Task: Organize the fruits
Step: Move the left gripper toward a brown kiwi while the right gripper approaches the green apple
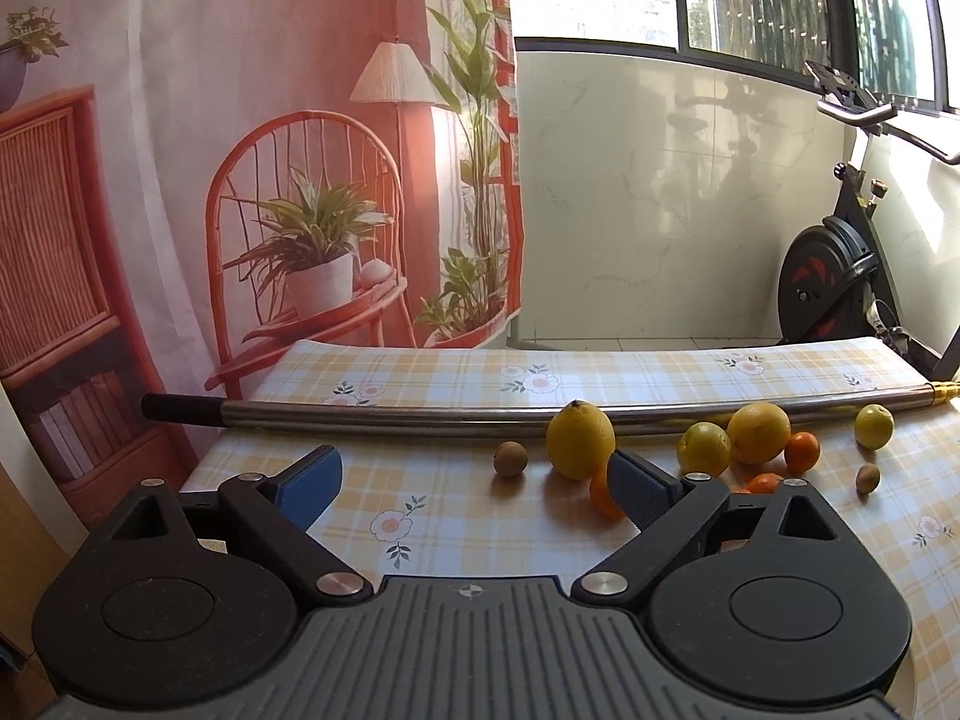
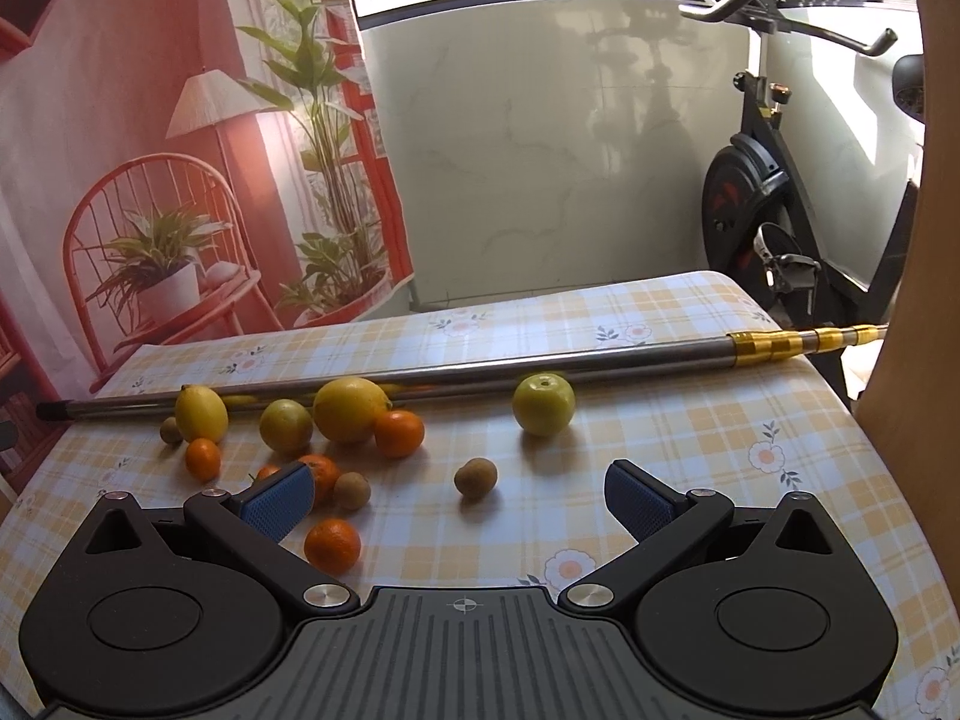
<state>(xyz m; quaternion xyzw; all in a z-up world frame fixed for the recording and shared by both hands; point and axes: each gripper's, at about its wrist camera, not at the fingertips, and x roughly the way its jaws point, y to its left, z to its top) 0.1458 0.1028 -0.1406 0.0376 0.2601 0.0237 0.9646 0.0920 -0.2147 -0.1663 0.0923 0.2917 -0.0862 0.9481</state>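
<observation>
Fruits are scattered loose on the checked tablecloth (image 2: 660, 324) in front of a metal pole (image 2: 420, 369): a lemon (image 2: 201, 414), several oranges such as one (image 2: 399, 433) beside a large yellow citrus (image 2: 351, 409), small brown fruits (image 2: 476, 478), and a green apple (image 2: 543, 405) set apart to the right. Being round and unsorted, they could probably be nudged into rolling toward the table edge if a finger is brought in carelessly or a pinch is placed off-centre. Both the left gripper (image 1: 474, 486) and the right gripper (image 2: 459, 495) are held low over the cloth, angled downward toward the fruit, fingers spread wide with nothing pinched.
</observation>
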